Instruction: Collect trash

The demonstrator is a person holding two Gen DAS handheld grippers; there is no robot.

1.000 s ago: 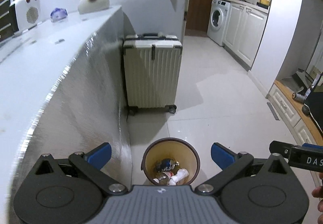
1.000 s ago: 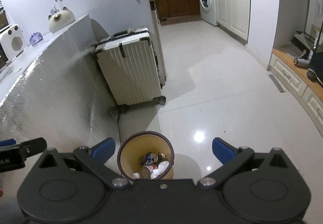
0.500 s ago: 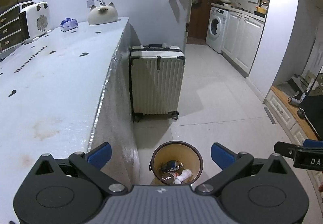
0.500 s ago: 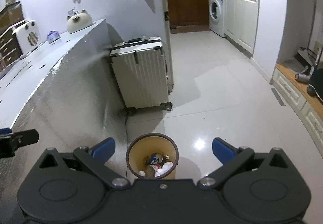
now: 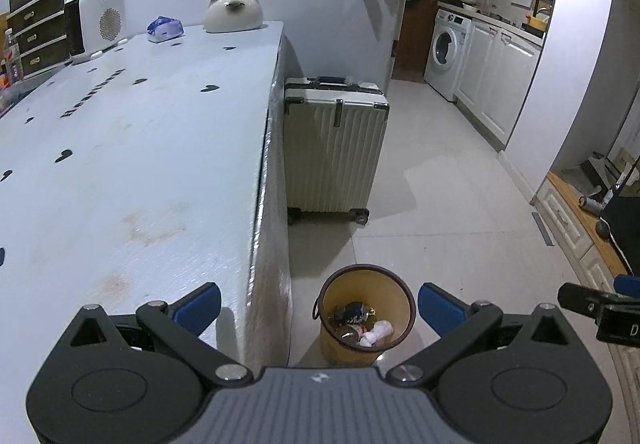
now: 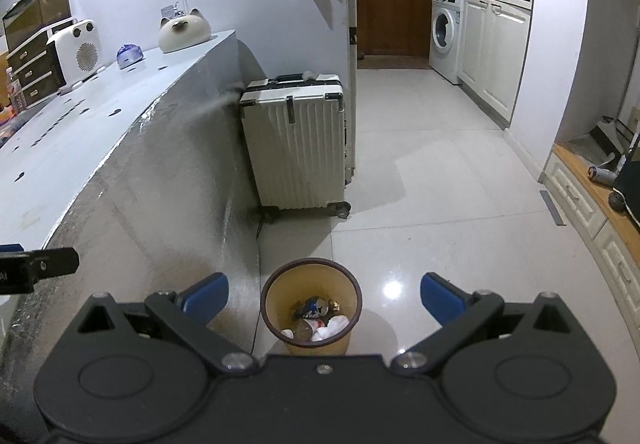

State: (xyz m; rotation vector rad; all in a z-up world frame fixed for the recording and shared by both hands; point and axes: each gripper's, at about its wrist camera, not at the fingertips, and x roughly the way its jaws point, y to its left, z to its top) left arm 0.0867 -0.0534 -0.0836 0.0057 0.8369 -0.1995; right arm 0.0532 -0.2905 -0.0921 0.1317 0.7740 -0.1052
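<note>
A yellow waste bin (image 5: pixel 400 286) with a dark rim stands on the floor beside the table's end; it holds a crushed can (image 5: pixel 352 312), crumpled white paper (image 5: pixel 376 332) and other scraps. In the right wrist view the same bin (image 6: pixel 280 294) sits below and between the fingers. My left gripper (image 5: pixel 318 304) hangs open and empty high above the bin, at the table's corner. My right gripper (image 6: pixel 324 296) is open and empty too, over the floor to the right of the table.
A long pale table (image 5: pixel 120 171) fills the left, with a white heater (image 5: pixel 98 21), a cat-shaped container (image 5: pixel 234 11) and a small blue packet (image 5: pixel 165 28) at its far end. A cream suitcase (image 5: pixel 334 147) stands behind the bin. Tiled floor (image 5: pixel 448 211) runs to a washing machine (image 5: pixel 446 47).
Both grippers have risen and pulled back from the bin, so the bin looks smaller and the tabletop has come into view. Both stay open and empty.
</note>
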